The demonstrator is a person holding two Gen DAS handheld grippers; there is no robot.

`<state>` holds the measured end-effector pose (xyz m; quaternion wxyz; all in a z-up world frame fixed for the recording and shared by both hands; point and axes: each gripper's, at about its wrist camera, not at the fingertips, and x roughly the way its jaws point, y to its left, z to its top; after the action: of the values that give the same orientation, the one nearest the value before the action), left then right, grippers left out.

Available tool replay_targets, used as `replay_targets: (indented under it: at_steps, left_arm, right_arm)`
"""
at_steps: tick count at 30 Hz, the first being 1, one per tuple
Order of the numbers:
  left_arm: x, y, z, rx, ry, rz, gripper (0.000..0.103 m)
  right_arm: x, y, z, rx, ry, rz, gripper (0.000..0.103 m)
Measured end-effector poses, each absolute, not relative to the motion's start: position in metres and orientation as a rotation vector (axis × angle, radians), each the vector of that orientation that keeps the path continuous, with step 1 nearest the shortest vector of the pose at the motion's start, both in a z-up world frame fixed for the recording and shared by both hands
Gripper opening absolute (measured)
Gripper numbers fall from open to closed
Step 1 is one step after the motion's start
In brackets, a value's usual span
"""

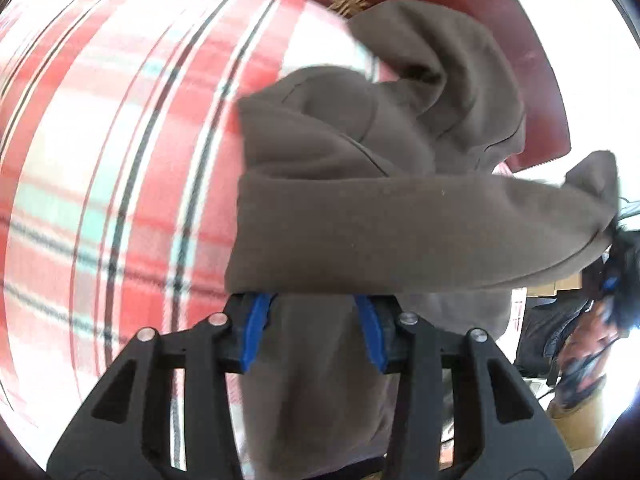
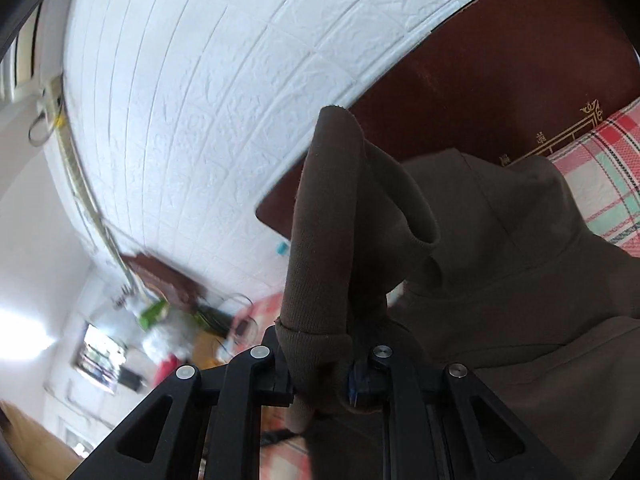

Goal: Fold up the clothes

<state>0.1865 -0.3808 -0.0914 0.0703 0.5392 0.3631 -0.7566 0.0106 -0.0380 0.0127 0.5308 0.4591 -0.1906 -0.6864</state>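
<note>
Both grippers held the brown hoodie (image 1: 400, 220) lifted over the plaid bed (image 1: 100, 160): left gripper (image 1: 314, 332) fingers clamped its fabric, right gripper (image 2: 322, 376) fingers clamped the cuff.

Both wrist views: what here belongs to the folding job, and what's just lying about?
In the job:
brown hoodie
left gripper, clamped on its fabric
right gripper, clamped on a cuff
plaid bedsheet underneath

Lying about:
dark red headboard
white brick-pattern wall
blurred clutter in the room behind
</note>
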Motion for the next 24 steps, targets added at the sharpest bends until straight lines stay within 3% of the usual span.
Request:
replay_targets:
  at_steps: [4, 8, 11, 12, 16, 17, 18, 19, 20, 24]
  left_arm:
    - [0.195, -0.364, -0.111, 1.720, 1.008, -2.207, 0.046]
    - [0.196, -0.336, -0.112, 1.866, 0.890, -2.243, 0.046]
    - [0.192, -0.308, -0.093, 2.001, 0.789, -2.358, 0.046]
    - [0.189, -0.299, -0.086, 2.043, 0.757, -2.397, 0.046]
    - [0.173, -0.274, -0.032, 2.040, 0.656, -2.622, 0.051]
    - [0.167, -0.272, -0.020, 2.000, 0.633, -2.671, 0.059]
    - [0.158, -0.273, -0.014, 1.954, 0.627, -2.698, 0.063]
    - [0.150, -0.275, -0.009, 1.912, 0.630, -2.719, 0.063]
    - [0.136, -0.281, -0.008, 1.874, 0.621, -2.719, 0.063]
    - [0.094, -0.296, -0.013, 1.794, 0.598, -2.687, 0.063]
  right_arm:
    - [0.019, -0.002, -0.050, 1.314, -0.411, -1.661, 0.034]
    - [0.025, 0.035, -0.114, 1.557, -0.377, -1.672, 0.038]
    - [0.020, 0.047, -0.118, 1.558, -0.439, -1.663, 0.049]
    - [0.016, 0.049, -0.117, 1.553, -0.472, -1.656, 0.057]
    - [0.002, 0.055, -0.107, 1.510, -0.591, -1.626, 0.058]
    - [-0.002, 0.052, -0.096, 1.471, -0.598, -1.621, 0.057]
    - [-0.006, 0.049, -0.085, 1.431, -0.605, -1.615, 0.044]
    - [-0.010, 0.046, -0.074, 1.391, -0.612, -1.609, 0.020]
    - [-0.014, 0.042, -0.063, 1.352, -0.618, -1.603, 0.011]
    - [-0.030, 0.030, -0.019, 1.195, -0.641, -1.574, 0.010]
